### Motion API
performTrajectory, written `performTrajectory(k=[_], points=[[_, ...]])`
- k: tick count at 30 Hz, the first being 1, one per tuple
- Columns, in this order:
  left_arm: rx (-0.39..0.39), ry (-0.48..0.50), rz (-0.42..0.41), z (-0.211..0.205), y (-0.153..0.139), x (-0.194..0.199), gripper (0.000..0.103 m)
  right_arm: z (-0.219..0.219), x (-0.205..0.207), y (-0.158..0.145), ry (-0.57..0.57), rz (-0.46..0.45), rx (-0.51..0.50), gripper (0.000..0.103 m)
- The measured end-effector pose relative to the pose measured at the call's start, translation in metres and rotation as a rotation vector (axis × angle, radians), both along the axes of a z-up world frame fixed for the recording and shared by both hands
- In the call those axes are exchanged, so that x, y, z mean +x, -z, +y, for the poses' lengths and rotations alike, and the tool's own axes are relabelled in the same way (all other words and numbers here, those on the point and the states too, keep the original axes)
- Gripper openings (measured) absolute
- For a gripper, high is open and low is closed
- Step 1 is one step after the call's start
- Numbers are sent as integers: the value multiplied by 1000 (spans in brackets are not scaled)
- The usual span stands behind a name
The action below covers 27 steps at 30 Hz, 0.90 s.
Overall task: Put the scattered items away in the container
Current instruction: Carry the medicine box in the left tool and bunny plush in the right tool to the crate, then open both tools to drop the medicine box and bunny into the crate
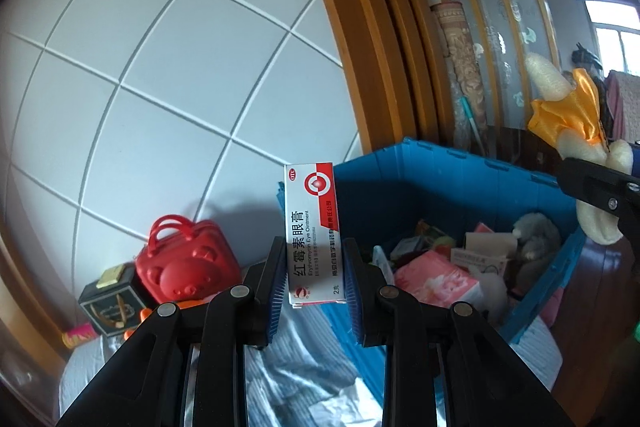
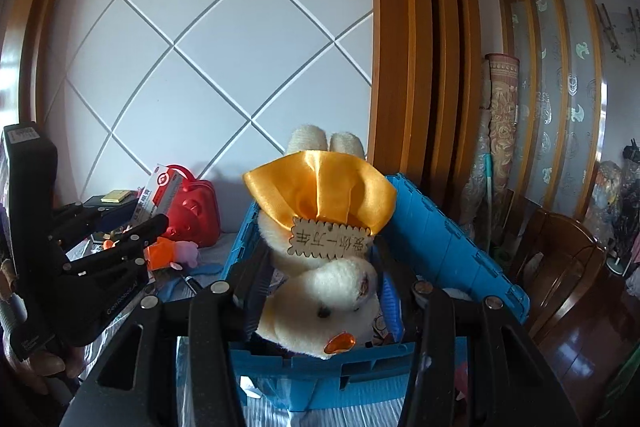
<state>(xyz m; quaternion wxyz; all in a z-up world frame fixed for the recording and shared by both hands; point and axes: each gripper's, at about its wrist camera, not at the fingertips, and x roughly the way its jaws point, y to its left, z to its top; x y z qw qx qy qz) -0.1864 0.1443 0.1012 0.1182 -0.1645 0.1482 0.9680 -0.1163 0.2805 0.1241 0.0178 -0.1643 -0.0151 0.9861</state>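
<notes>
Cream plush rabbit [image 2: 320, 291], orange satin bow, upside down

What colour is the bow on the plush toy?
Shiny orange-yellow bow on the cream plush toy; right wrist view shows it best.

Ointment box [image 1: 313, 231], large print: 红霉素眼膏
Same box, small print beside it: "Erythromycin Eye Ointment"
Same box, lower corner: "2克" (fine red and grey lines too small to read)
Same box, top corner: small red oval, apparently "OTC"
Tag [image 2: 330, 243] on plush toy [image 2: 326, 301]: handwritten characters, seen upside down, apparently 爱你一万年
Left gripper [image 2: 154, 213] body: "GenRobot.AI" (partly legible)
</notes>
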Motion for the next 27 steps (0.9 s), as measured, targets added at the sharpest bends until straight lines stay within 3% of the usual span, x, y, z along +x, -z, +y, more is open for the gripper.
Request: performTrajectory(k=[17,27], points=[[30,-152,-71,101,5,-79,27,105,-104,24,-39,-74,-2,48],[11,-152,-87,138,6,-90,27,135,-129,37,-54,-100,-12,48]])
